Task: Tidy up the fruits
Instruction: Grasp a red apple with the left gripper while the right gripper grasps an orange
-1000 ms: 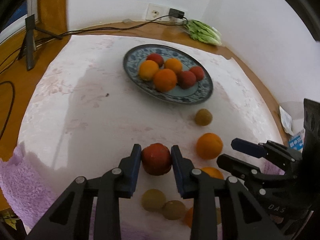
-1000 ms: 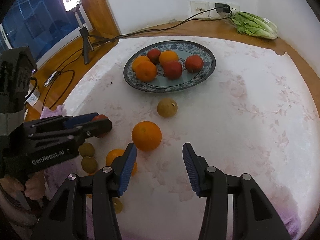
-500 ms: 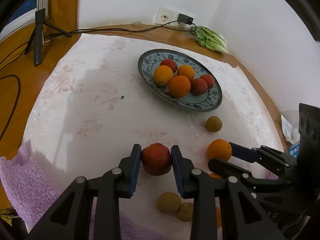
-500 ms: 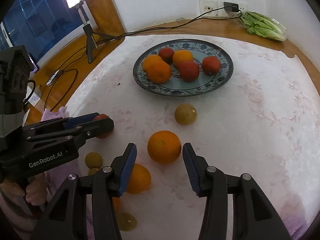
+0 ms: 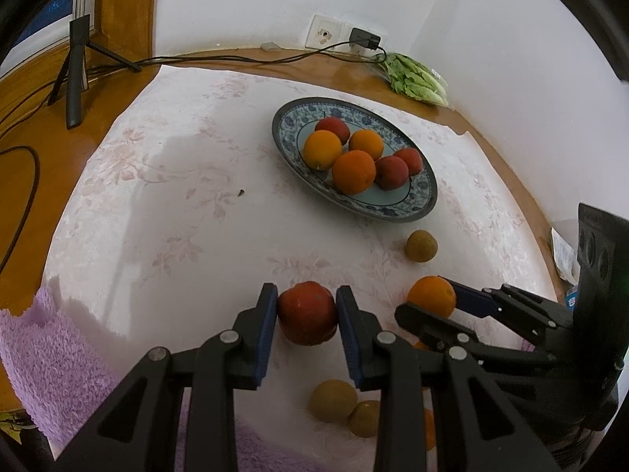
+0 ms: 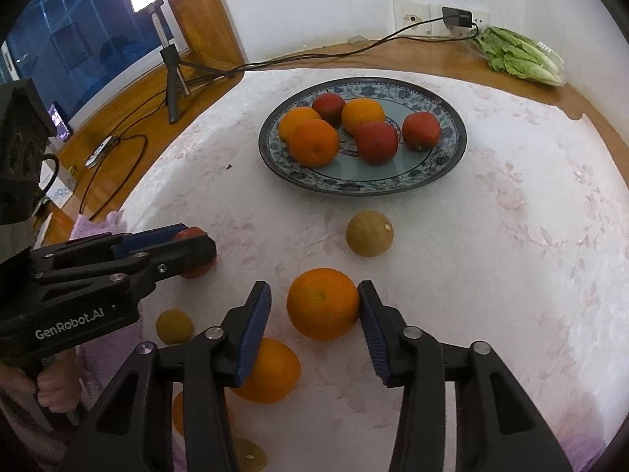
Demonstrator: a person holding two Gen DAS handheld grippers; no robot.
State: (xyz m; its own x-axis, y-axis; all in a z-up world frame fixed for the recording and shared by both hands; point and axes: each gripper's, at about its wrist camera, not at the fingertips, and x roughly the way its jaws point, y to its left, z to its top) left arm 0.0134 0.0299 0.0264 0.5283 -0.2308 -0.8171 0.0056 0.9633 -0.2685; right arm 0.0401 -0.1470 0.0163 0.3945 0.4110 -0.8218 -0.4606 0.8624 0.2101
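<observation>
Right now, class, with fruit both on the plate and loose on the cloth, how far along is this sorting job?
Done: six fruits, three orange and three red, lie on the blue-patterned plate. In hand: the left gripper is shut on a red fruit; the right gripper is closing around an orange, with a gap at one pad. Left: a brown fruit near the plate, and more orange and brown fruit by the grippers.

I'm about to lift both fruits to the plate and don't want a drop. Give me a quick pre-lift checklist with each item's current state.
1. Left gripper clamped on the apple: ok.
2. Right gripper clamped on the orange: not ok, jaws closing, left pad clear of it.
3. Orange centred between the pads: not ok, it sits against the right one.
4. Free space on the plate: ok, near right side bare.
5. Grippers apart from each other: ok.
</observation>
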